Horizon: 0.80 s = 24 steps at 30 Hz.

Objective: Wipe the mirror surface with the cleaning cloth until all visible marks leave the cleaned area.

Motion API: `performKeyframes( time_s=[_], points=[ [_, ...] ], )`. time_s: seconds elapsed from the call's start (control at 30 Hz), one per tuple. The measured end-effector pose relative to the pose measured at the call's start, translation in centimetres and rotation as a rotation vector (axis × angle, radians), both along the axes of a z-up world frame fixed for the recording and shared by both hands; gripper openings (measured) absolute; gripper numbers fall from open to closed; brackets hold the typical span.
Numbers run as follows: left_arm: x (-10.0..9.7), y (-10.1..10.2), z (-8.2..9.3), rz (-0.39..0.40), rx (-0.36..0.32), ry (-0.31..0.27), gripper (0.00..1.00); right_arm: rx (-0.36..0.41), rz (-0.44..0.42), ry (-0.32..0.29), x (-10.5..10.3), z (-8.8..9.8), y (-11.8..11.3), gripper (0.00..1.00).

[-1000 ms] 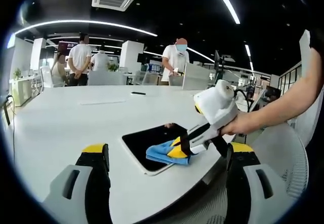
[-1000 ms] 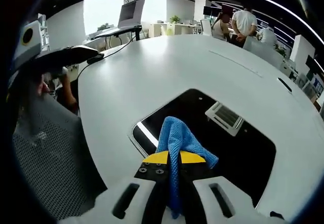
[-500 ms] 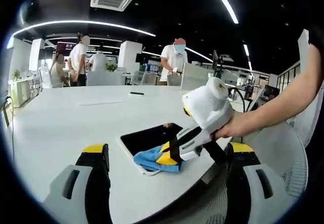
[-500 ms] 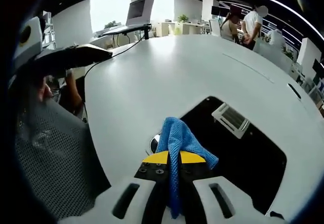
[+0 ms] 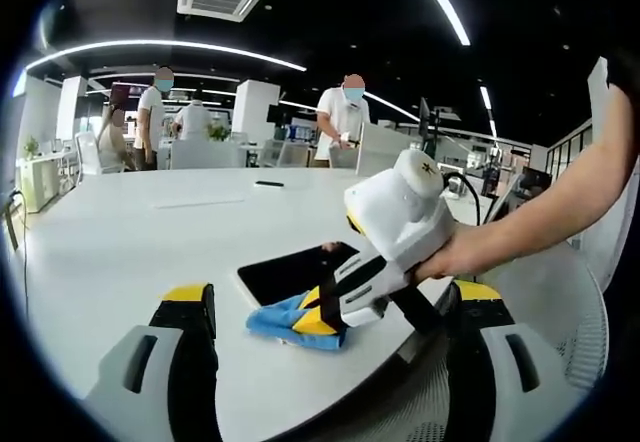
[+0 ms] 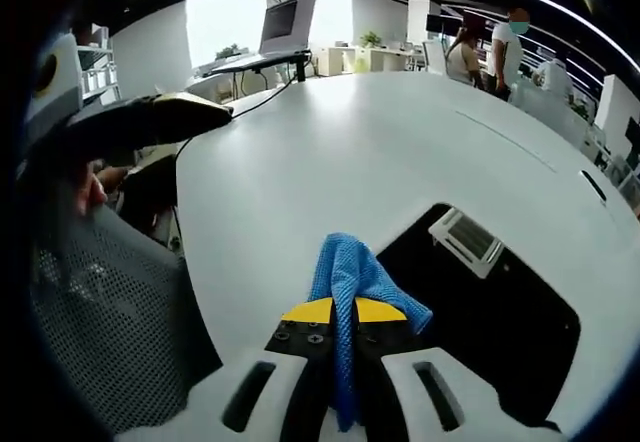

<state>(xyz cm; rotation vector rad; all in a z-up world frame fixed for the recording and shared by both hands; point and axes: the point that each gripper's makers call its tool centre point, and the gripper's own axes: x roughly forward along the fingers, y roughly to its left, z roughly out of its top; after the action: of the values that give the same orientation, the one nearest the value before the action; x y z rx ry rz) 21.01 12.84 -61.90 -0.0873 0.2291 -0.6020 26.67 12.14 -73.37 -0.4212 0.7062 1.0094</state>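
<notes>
The mirror (image 5: 290, 270) is a dark slab with rounded corners lying flat on the white table (image 5: 120, 242). My right gripper (image 5: 320, 322), held by a hand, is shut on the blue cleaning cloth (image 5: 280, 320) and presses it down at the mirror's near corner, mostly on the table top. In the right gripper view the cloth (image 6: 350, 267) sticks up from the right gripper (image 6: 345, 310), with the mirror (image 6: 490, 312) to the right reflecting a ceiling vent. My left gripper (image 5: 332, 292) is open, its jaws wide apart and holding nothing.
Several people (image 5: 345, 122) stand beyond the table's far side. A small black object (image 5: 272, 183) and a sheet of paper (image 5: 200, 202) lie on the far part of the table. A mesh chair (image 6: 90, 312) is beside the near edge. A monitor (image 6: 290, 22) stands beyond.
The right gripper has dragged the cloth across the mirror toward its near corner and partly off onto the white table. The left gripper has stayed open and still.
</notes>
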Motion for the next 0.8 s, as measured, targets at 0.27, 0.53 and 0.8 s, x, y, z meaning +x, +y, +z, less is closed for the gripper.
performKeyframes(
  time_s=[0.27, 0.53, 0.8],
  points=[
    [-0.04, 0.03, -0.06, 0.001, 0.001, 0.003, 0.95, 0.007, 0.000, -0.003, -0.03, -0.02, 0.01, 0.00],
    [-0.07, 0.10, -0.09, 0.003, 0.001, 0.004, 0.95, 0.010, 0.025, -0.012, 0.02, -0.08, 0.03, 0.00],
    [-0.05, 0.14, -0.13, 0.004, 0.001, 0.005, 0.95, 0.005, 0.050, -0.009, 0.12, -0.09, 0.07, 0.00]
  ],
)
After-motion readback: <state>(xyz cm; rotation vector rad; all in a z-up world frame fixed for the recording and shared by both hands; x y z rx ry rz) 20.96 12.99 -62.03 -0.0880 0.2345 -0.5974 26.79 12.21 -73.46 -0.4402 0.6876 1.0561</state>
